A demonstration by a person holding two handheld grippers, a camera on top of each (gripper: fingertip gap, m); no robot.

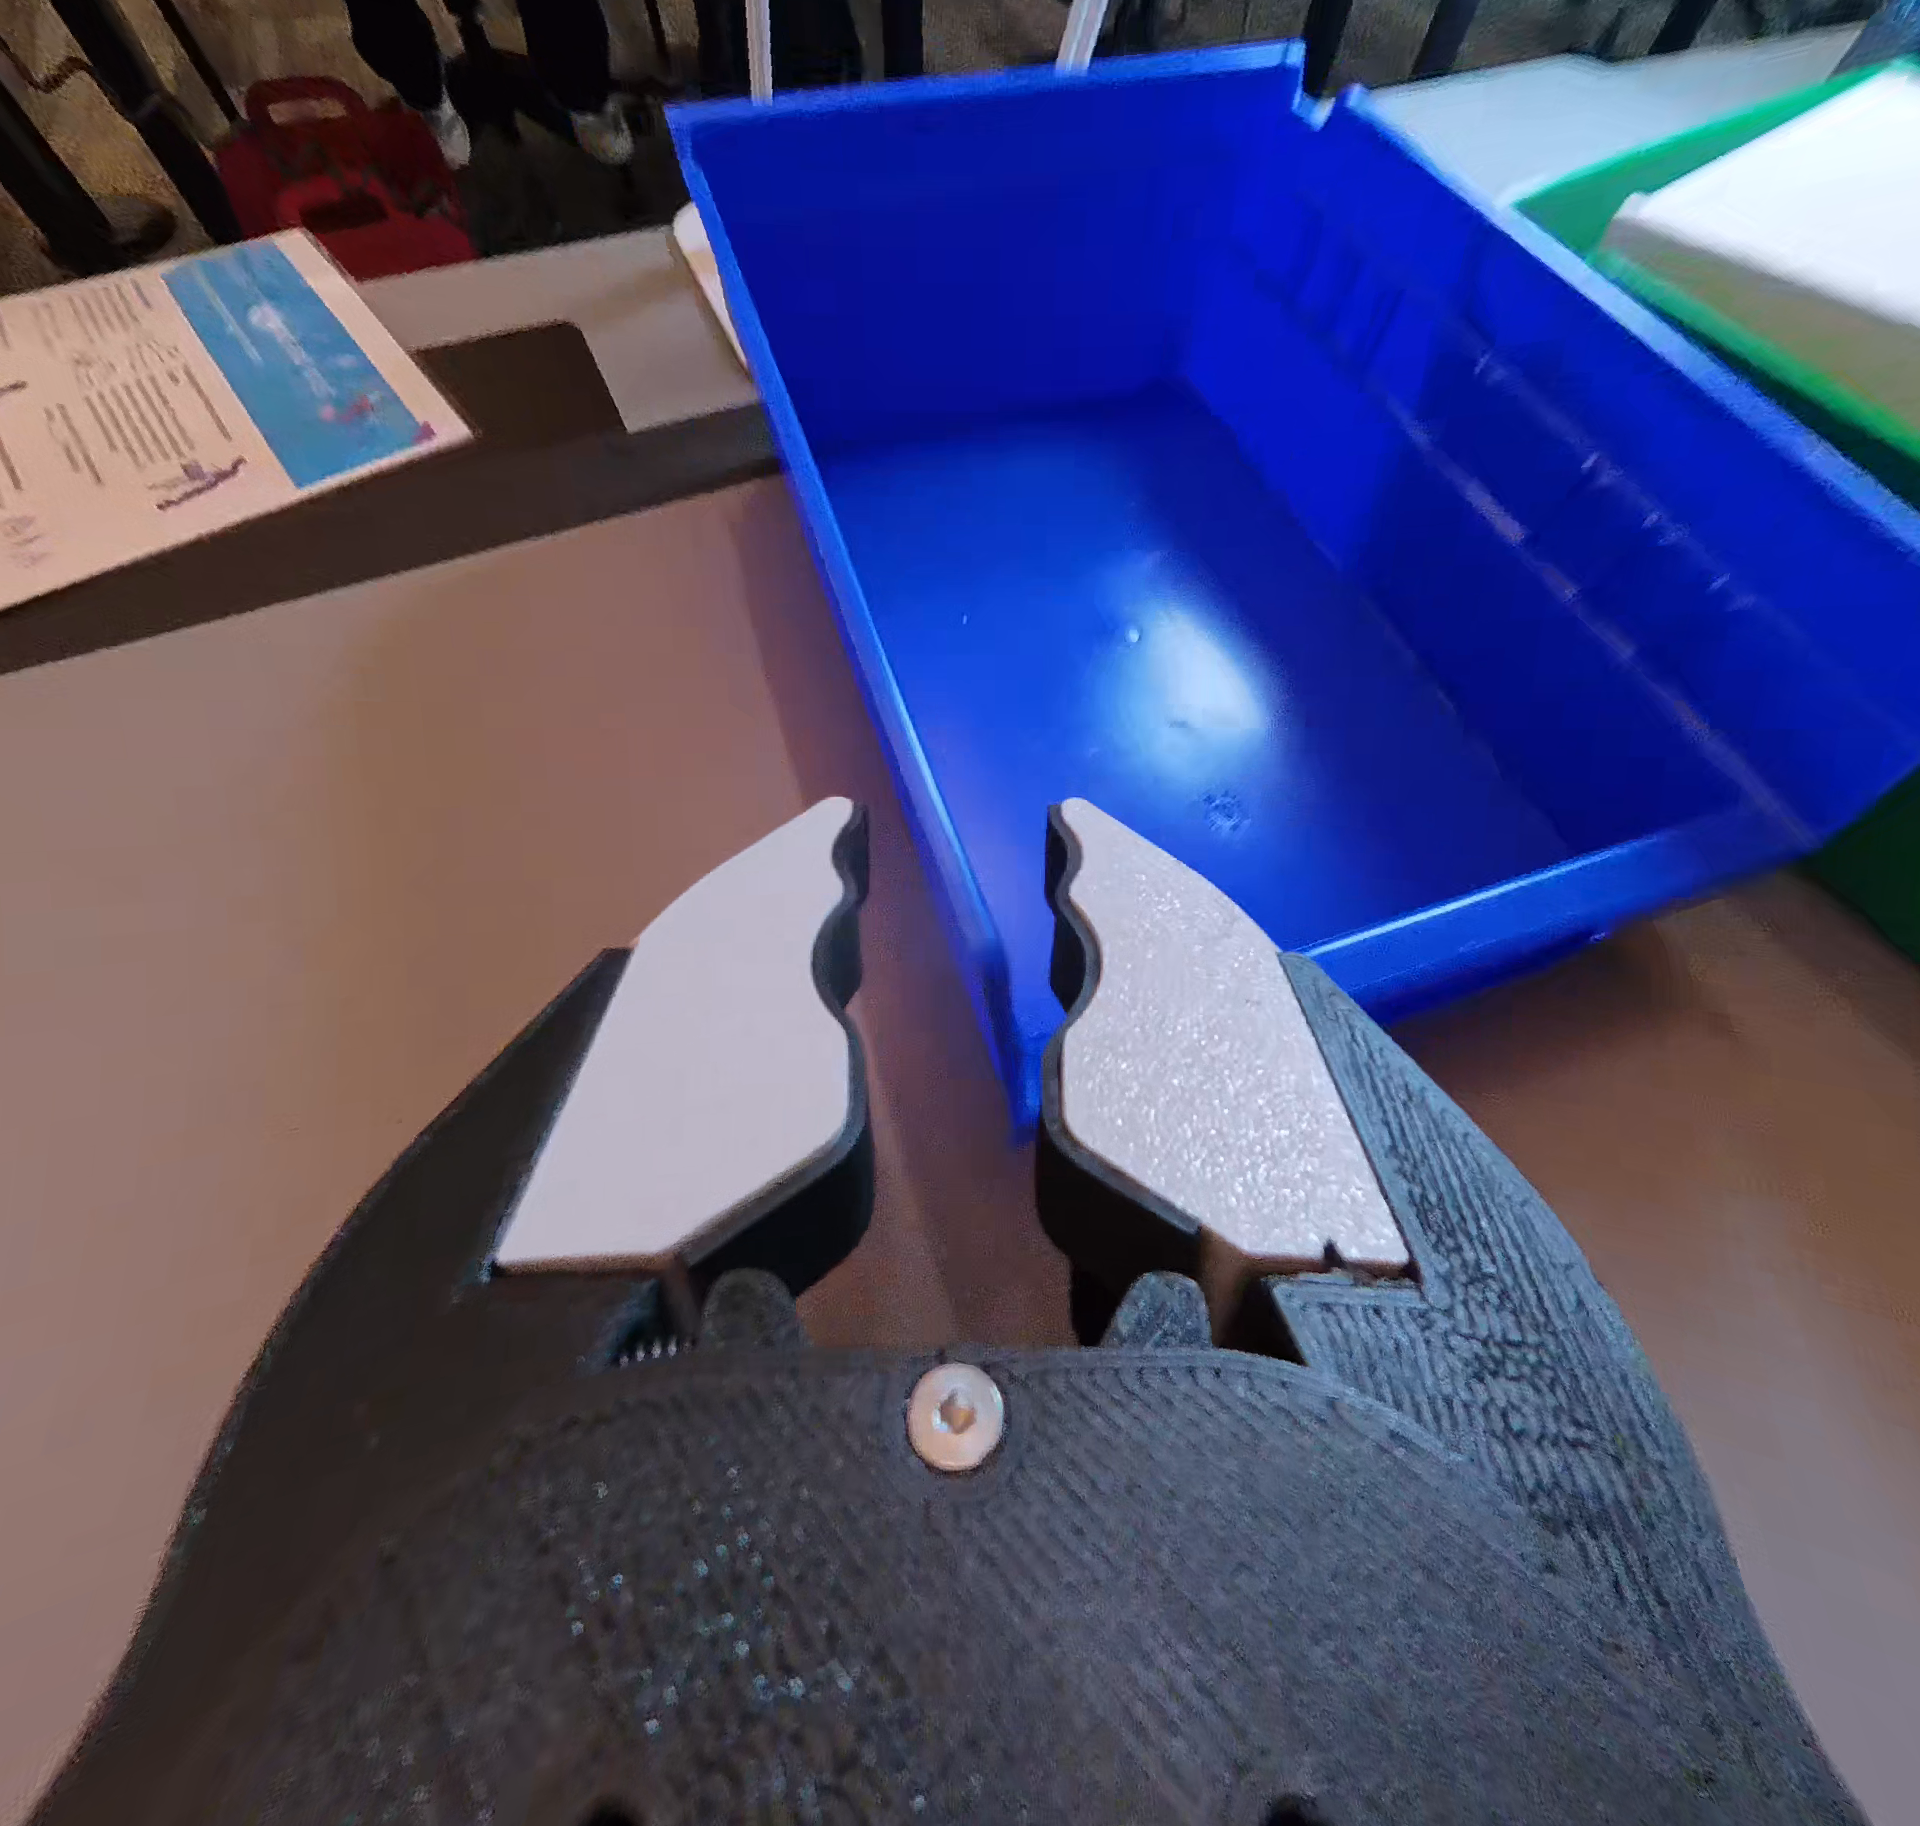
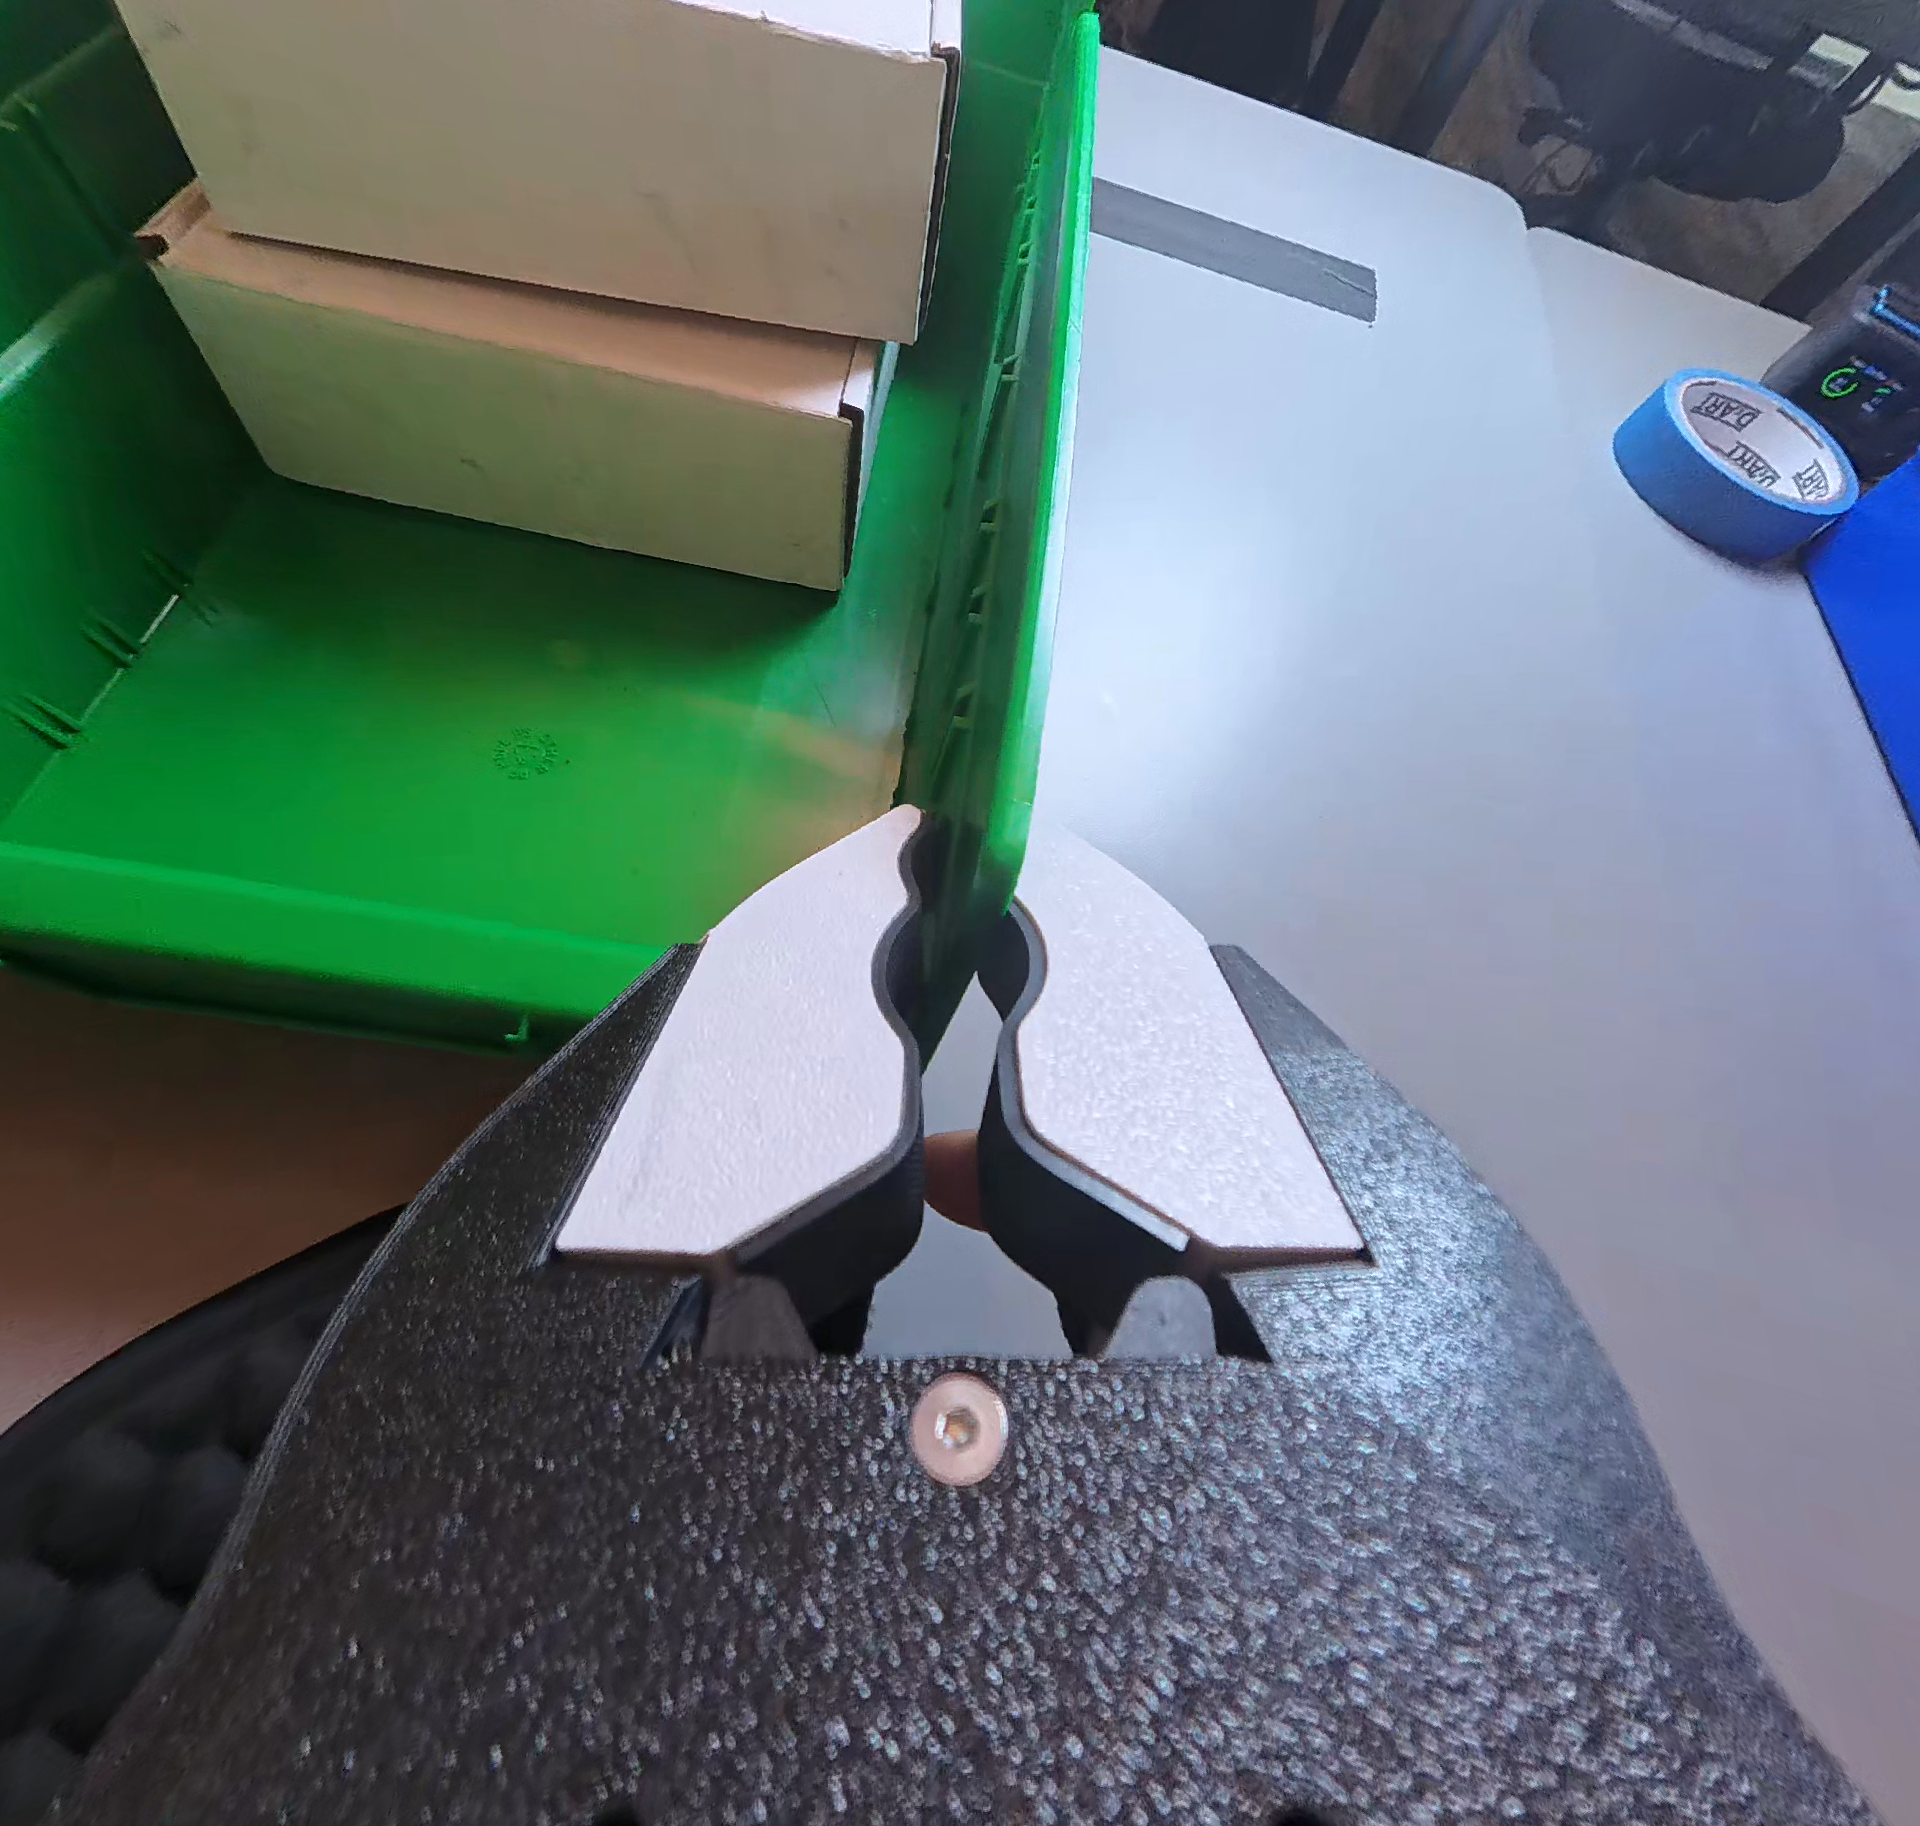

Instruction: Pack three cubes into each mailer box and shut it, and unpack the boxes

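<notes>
Fingers of my left gripper stand apart with a clear gap, straddling the near left wall of the blue bin — one finger outside over the brown table, the other inside over the bin floor, neither pressing the wall. That bin holds nothing. Its far rim rises higher than the near lip. To the left the tabletop lies bare up to a dark strip and a printed sheet. At the right edge a green bin sits just beside the blue one.

Over on the other side, my right gripper is pinched on the right wall of the green bin, near its front corner, one finger inside and one outside. Two closed white mailer boxes are stacked at the back of this bin against that same wall — the front floor lies free. Right of the wall the pale table runs open toward a blue tape roll.
</notes>
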